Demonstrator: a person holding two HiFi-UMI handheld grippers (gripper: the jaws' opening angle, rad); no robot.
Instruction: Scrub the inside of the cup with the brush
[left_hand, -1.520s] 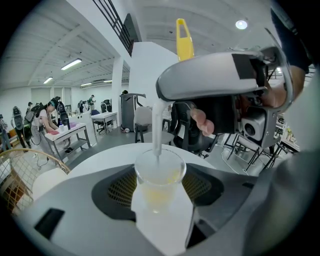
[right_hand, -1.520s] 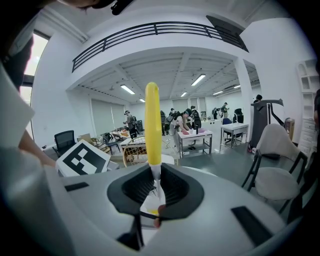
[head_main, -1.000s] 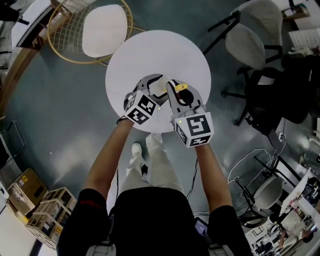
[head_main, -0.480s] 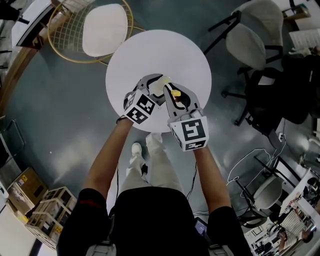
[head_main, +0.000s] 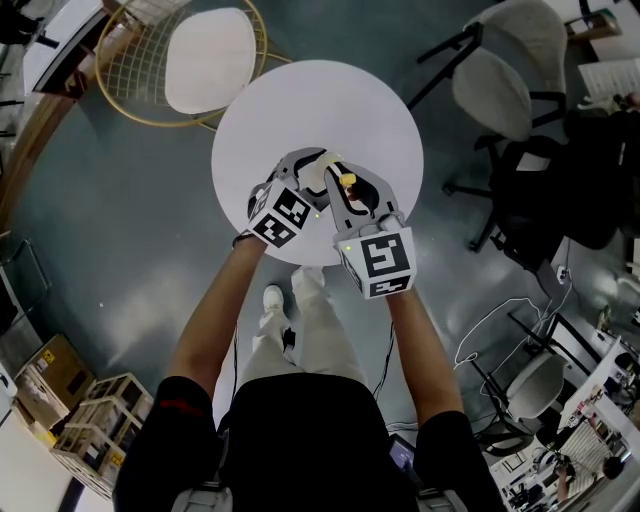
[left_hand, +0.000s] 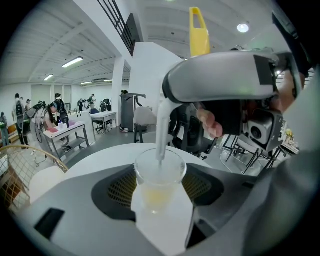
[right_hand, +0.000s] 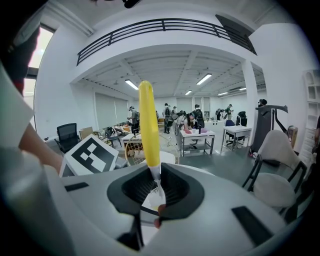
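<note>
1. While the left gripper (left_hand: 159, 192) is clamped on the cup (left_hand: 160, 170) and the right gripper (right_hand: 152, 200) is clamped on the brush (right_hand: 148, 125), we see both bodies crowded close above the middle of the bench (head_main: 300, 100). A careless stroke could knock one gripper against the other.
2. We judge the cup grip the weak point. The wall looks thin and soft, so a harder squeeze or a sideways shove from the brush could buckle it.
3. A downward push on the brush could slide or twist the cup out of the pads. The brush could also slip in its own gripper, since we hold it low, about where the yellow handle meets the white shaft.
4. If the yellowish patch low in the cup is liquid, quick strokes could splash it. We cannot tell whether it is liquid or the brush head.
5. Cup look: clear, frosted-looking plastic, upright, round open rim, the white shaft dropping in through its mouth.
6. Cup place: between the left gripper pads, over the round white bench. We cannot tell whether its base rests on the bench or is lifted.
</note>
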